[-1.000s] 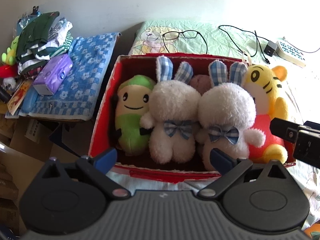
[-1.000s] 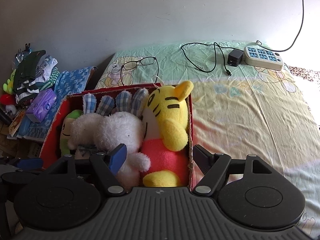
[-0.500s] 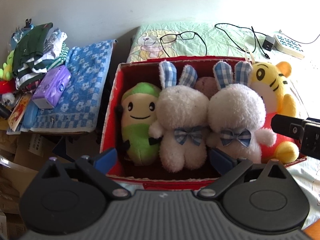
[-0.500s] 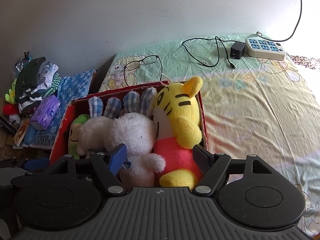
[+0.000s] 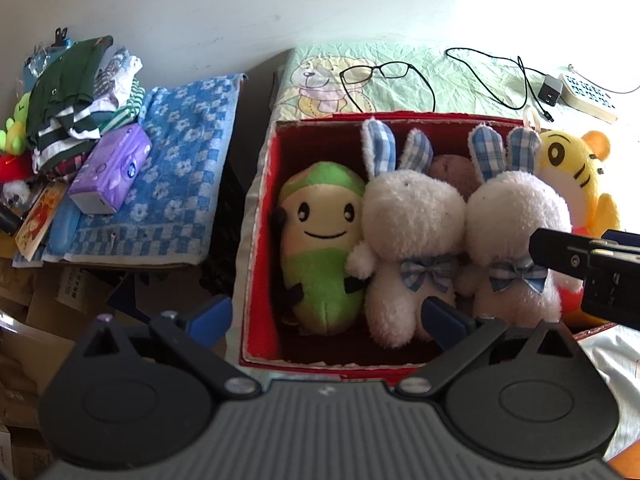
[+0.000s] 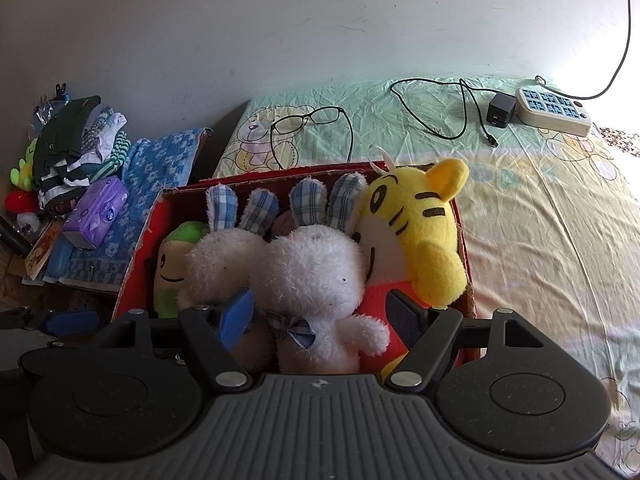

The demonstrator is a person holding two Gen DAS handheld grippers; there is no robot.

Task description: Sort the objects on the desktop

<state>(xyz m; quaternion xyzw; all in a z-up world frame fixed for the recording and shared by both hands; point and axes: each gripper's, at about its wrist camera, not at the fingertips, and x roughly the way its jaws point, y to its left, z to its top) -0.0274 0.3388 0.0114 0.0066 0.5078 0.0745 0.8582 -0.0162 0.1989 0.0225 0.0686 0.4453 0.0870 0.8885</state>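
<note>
Hiding behind white rabbits (image 5: pixel 412 216) – brown plush (image 5: pixel 452 168), mostly covered.

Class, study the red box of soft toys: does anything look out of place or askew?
The yellow plush tiger leans over the red cardboard box's right edge, while a brown plush toy sits nearly buried behind the two white rabbits.

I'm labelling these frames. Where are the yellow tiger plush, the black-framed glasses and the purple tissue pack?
Yellow tiger plush (image 6: pixel 416 216): right wrist view, on its striped forehead.
Black-framed glasses (image 5: pixel 357 76): left wrist view, on the left lens.
Purple tissue pack (image 5: pixel 112 168): left wrist view, on its top face.
</note>
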